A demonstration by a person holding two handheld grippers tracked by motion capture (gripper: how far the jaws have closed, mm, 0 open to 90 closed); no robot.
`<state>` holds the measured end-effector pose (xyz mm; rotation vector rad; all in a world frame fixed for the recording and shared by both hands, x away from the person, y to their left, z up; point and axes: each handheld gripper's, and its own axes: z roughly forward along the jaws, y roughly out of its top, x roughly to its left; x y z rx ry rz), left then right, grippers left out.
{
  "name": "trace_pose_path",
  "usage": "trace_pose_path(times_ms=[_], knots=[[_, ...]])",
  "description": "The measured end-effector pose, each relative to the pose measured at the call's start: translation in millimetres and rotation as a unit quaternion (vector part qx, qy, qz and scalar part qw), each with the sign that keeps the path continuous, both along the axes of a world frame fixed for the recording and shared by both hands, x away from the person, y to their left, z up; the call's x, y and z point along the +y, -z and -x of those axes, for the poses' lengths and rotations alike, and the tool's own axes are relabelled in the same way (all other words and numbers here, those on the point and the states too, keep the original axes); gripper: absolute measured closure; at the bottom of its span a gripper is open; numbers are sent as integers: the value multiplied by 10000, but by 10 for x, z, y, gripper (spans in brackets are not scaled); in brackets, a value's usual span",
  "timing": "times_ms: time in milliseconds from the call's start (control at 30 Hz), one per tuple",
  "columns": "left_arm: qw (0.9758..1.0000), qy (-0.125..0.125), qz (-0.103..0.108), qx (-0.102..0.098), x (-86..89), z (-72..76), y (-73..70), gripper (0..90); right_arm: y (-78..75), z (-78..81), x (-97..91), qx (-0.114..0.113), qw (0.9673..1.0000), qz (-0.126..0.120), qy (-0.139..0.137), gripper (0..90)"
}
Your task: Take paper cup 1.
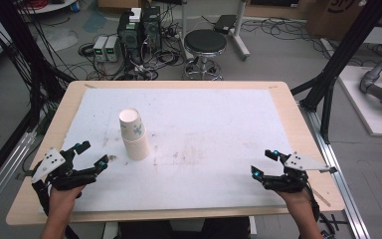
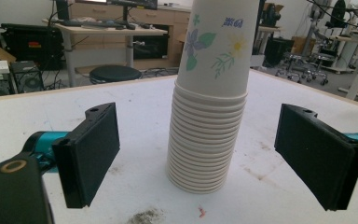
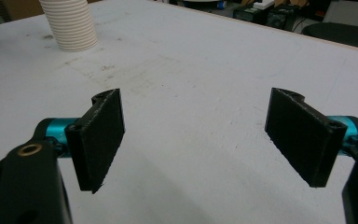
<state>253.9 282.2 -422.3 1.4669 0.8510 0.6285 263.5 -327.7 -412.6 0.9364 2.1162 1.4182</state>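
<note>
A tall stack of white paper cups (image 1: 135, 133) with a flower print stands upright on the white mat, left of the middle. My left gripper (image 1: 92, 154) rests near the table's front left, open, aimed at the stack from a short way off. In the left gripper view the stack (image 2: 209, 126) stands straight ahead, beyond the gap between my wide-apart jaws, touching neither. My right gripper (image 1: 263, 163) sits at the front right, open, with nothing between its jaws. In the right gripper view the foot of the stack (image 3: 72, 25) shows far off at the top left.
The white mat (image 1: 204, 124) covers most of the wooden table (image 1: 288, 99) and bears faint brown stains. Behind the table stand a black stool (image 1: 205, 45) and computer boxes with cables (image 1: 139, 35). Black frame posts (image 1: 335, 64) rise beside the table at right and left.
</note>
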Motion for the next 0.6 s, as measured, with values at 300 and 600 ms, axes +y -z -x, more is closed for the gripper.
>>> trace_pose_path(times_ms=[300, 600], knots=[[9999, -79, 70, 5, 25, -8, 4, 139, 4, -10, 13, 25, 10000, -43, -56, 204], [10000, -43, -9, 54, -14, -36, 11, 139, 4, 9, 9, -26, 10000, 48, -31, 203]])
